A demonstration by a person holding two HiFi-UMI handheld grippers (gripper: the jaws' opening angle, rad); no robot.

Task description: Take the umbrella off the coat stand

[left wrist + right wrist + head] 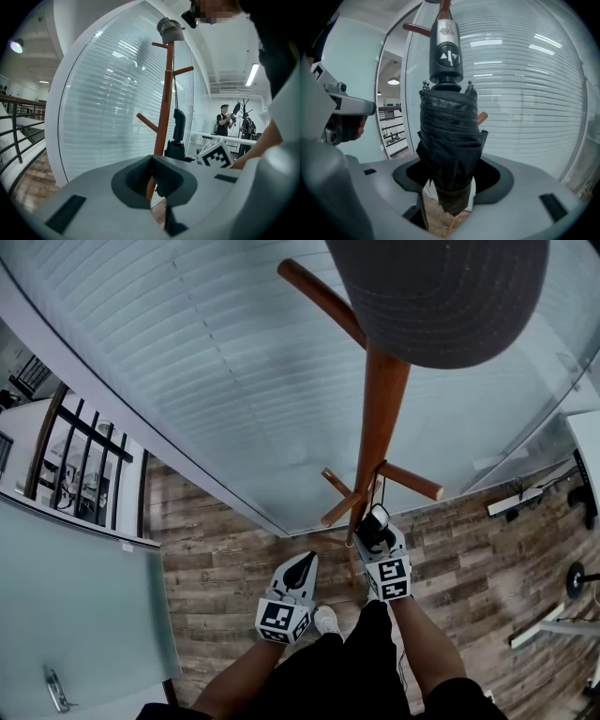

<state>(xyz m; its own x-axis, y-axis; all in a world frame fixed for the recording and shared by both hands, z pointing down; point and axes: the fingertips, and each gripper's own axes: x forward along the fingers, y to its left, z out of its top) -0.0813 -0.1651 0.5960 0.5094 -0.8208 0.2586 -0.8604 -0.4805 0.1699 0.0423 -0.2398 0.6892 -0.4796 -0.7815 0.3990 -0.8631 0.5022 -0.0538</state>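
My right gripper (450, 183) clamps the folded black umbrella (450, 140) beside the coat stand (167, 93); my left gripper (153, 180) is closed, empty.

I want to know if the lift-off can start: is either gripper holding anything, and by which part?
The right gripper holds the folded black fabric umbrella, fingers closed on the lower canopy, below the grey handle. The left gripper holds nothing.

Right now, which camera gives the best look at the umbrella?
The right gripper view: the folded black umbrella fills the centre, clamped in the right gripper, handle uppermost. The left gripper view shows the umbrella small beside the coat stand; the head view, just a dark sliver.
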